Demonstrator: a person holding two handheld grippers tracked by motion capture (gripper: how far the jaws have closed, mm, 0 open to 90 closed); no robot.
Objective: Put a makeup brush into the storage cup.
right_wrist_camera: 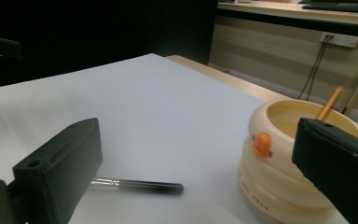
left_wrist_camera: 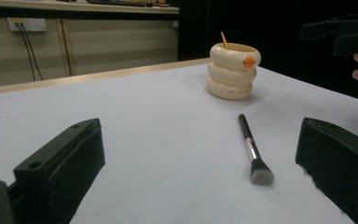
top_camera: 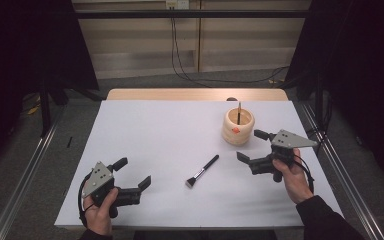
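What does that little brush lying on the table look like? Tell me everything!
The brush is a makeup-style brush with a slim black handle, a shiny silver collar and a short, fluffy tuft of grey bristles. It lies flat on the white table, handle pointing toward the cream ringed pot, bristles toward the person. It lies between the two open tongs, and nothing touches it.

Left gripper [top_camera: 132, 173]: sitting near left, jaws gaping wide, empty.
Right gripper [top_camera: 250, 146]: hovering far right, jaws spread, empty.
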